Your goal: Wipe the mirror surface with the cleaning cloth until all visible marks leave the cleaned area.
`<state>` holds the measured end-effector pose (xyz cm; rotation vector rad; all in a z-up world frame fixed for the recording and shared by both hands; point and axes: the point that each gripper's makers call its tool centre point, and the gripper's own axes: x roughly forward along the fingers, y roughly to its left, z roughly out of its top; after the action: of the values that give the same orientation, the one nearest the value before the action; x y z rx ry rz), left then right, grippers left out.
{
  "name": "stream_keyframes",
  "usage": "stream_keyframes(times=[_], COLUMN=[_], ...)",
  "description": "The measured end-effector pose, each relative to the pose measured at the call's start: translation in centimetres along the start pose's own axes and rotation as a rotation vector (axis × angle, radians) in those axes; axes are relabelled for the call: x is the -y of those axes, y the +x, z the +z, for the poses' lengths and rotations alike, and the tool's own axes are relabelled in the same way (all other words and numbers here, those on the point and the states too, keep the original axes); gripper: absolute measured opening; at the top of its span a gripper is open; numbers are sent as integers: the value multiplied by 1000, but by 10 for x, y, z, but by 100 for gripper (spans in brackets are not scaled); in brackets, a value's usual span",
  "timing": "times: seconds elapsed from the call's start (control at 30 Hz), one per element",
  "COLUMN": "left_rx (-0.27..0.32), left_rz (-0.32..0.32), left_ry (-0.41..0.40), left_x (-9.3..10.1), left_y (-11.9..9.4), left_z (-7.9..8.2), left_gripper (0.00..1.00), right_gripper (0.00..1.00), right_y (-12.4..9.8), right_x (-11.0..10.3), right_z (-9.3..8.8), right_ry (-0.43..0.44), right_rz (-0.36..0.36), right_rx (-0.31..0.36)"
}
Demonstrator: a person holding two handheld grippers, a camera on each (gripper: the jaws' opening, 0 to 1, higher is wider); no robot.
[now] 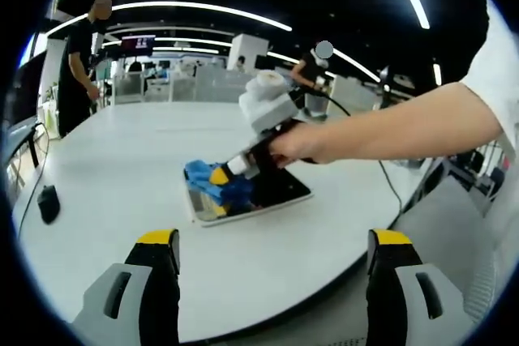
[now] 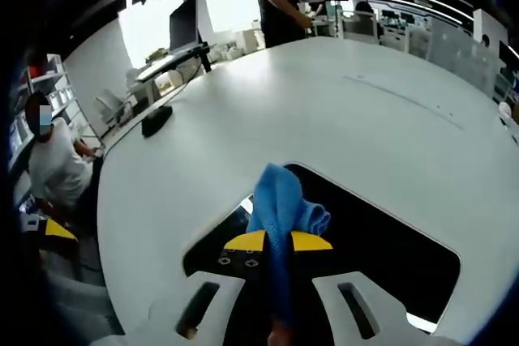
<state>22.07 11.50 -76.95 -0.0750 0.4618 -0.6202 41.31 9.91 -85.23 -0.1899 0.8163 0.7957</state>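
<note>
A rectangular mirror [image 1: 280,192] with a pale frame lies flat on the white table [image 1: 122,168]. A blue cleaning cloth [image 1: 212,184] rests on its left end. The right gripper [image 1: 220,174], held by a person's hand, is shut on the cloth and presses it onto the glass. In the right gripper view the cloth [image 2: 282,208] hangs bunched between the yellow-tipped jaws of the right gripper [image 2: 278,241] over the dark mirror [image 2: 381,241]. My left gripper [image 1: 276,239] hovers open above the near table edge, nothing between its fingers.
A black computer mouse [image 1: 49,202] lies at the table's left, also seen as the mouse [image 2: 156,121] in the right gripper view. A cable [image 1: 389,184] trails over the right side of the table. People stand at the far side; a seated person [image 2: 57,164] is at the left.
</note>
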Motion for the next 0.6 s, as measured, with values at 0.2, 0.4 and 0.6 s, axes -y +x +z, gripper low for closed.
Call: stream_keyframes(times=[0.2,0.4,0.6], left_rx=[-3,-1,-4], left_rz=[-1,-9,-8], left_ry=[1,2,7], left_x=[0,2,1], left_y=[0,0,0], left_z=[0,0,-1], left_gripper=[97,97,98], right_gripper=[4,4,4], right_y=[-3,-7,-12], right_x=[5,10,16], right_z=[-3,-6,-10], right_ry=[4,9,16], right_rz=[-6,-11,-19], right_rx=[1,1,0])
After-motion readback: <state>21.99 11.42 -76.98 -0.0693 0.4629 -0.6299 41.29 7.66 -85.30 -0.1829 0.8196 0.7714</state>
